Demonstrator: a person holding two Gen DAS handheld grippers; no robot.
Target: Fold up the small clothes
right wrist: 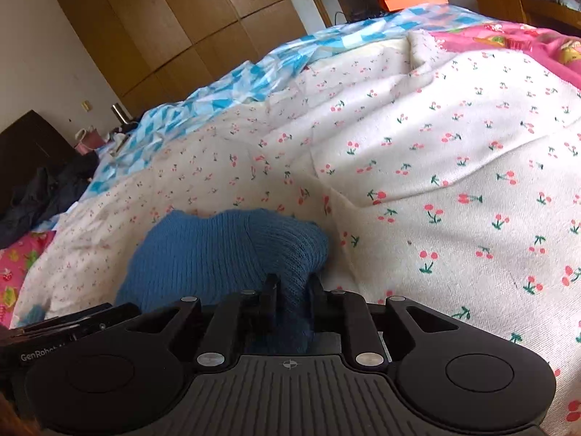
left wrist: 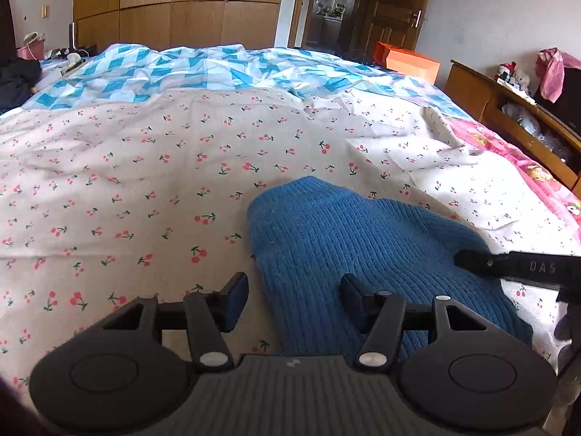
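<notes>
A small blue knitted garment (left wrist: 356, 239) lies on the cherry-print bedspread (left wrist: 145, 181). My left gripper (left wrist: 294, 299) is open, low over the garment's near left edge, with one finger on the bedspread side and one over the knit. My right gripper (right wrist: 292, 290) is shut on a fold of the blue garment (right wrist: 225, 250), which bunches up in front of its fingers. The right gripper also shows in the left wrist view at the right (left wrist: 472, 259), lying on the knit.
A blue-and-white checked sheet (left wrist: 189, 69) covers the far side of the bed. A pink blanket (left wrist: 526, 167) runs along the right edge. A wooden shelf (left wrist: 508, 109), an orange box (left wrist: 410, 61) and wardrobes (left wrist: 174, 7) stand beyond.
</notes>
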